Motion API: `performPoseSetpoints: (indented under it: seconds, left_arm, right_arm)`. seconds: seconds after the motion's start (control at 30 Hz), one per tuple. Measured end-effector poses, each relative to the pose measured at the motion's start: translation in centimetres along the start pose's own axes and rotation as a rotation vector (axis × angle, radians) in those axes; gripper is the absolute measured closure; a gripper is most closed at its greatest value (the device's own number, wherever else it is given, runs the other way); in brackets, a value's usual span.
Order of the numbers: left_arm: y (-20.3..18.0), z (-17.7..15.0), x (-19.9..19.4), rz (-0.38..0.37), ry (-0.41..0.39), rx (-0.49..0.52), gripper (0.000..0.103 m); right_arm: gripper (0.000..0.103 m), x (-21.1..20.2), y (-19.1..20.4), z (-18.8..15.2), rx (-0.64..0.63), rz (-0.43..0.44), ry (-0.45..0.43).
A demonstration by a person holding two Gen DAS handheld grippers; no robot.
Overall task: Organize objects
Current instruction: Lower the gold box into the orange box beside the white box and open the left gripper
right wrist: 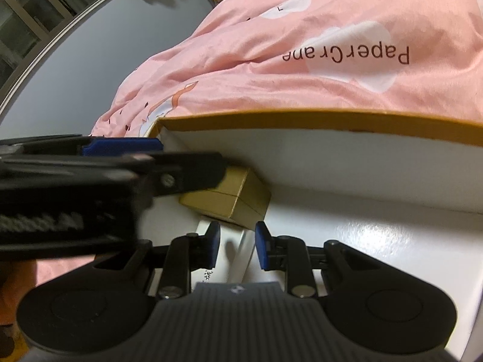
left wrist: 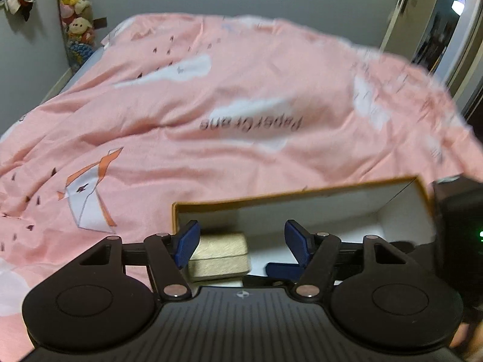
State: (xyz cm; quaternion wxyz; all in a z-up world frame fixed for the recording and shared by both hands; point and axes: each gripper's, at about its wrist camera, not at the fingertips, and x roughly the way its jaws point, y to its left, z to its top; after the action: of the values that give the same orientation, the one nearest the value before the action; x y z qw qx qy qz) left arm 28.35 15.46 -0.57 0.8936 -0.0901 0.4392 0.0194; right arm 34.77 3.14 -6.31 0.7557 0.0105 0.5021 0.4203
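An open cardboard box (left wrist: 295, 194) with a brown rim and white inside lies on the pink bed; it also shows in the right wrist view (right wrist: 332, 122). A small tan box (left wrist: 219, 255) sits in its left corner, seen too in the right wrist view (right wrist: 241, 199). My left gripper (left wrist: 241, 241) is open above the box, the tan box just past its left finger. My right gripper (right wrist: 235, 247) is open around the end of a white box (right wrist: 229, 259) with black print, inside the cardboard box. The left gripper (right wrist: 120, 157) crosses the right wrist view at left.
A pink duvet (left wrist: 241, 90) with white clouds and "PaperCrane" print covers the bed. Plush toys (left wrist: 77, 9) hang on the grey wall at far left. A doorway (left wrist: 437, 30) is at far right. The right gripper's body (left wrist: 459, 226) is at the box's right end.
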Motion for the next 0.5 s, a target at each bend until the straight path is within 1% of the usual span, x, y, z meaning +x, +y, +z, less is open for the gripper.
performPoseSetpoints:
  seconds: [0.1, 0.2, 0.27, 0.4, 0.5]
  left_arm:
    - [1.0, -0.3, -1.8, -0.027, -0.066, -0.068, 0.032]
    - [1.7, -0.8, -3.2, -0.003, -0.111, -0.098, 0.033]
    - [2.1, -1.3, -3.8, -0.004, -0.123, -0.111, 0.033]
    - [2.9, -2.5, -4.4, -0.025, -0.127, -0.13, 0.04]
    - [3.1, -3.5, -4.7, -0.017, -0.13, -0.128, 0.041]
  right_arm:
    - [0.075, -0.5, -0.1, 0.2, 0.015, 0.002, -0.028]
    - [0.076, -0.5, -0.2, 0.5, 0.033, 0.004, -0.046]
    - [0.078, -0.3, -0.1, 0.7, 0.042, 0.011, -0.054]
    - [0.091, 0.3, 0.2, 1.0, 0.037, 0.003, -0.048]
    - [0.091, 0.7, 0.2, 1.2, 0.038, -0.005, -0.062]
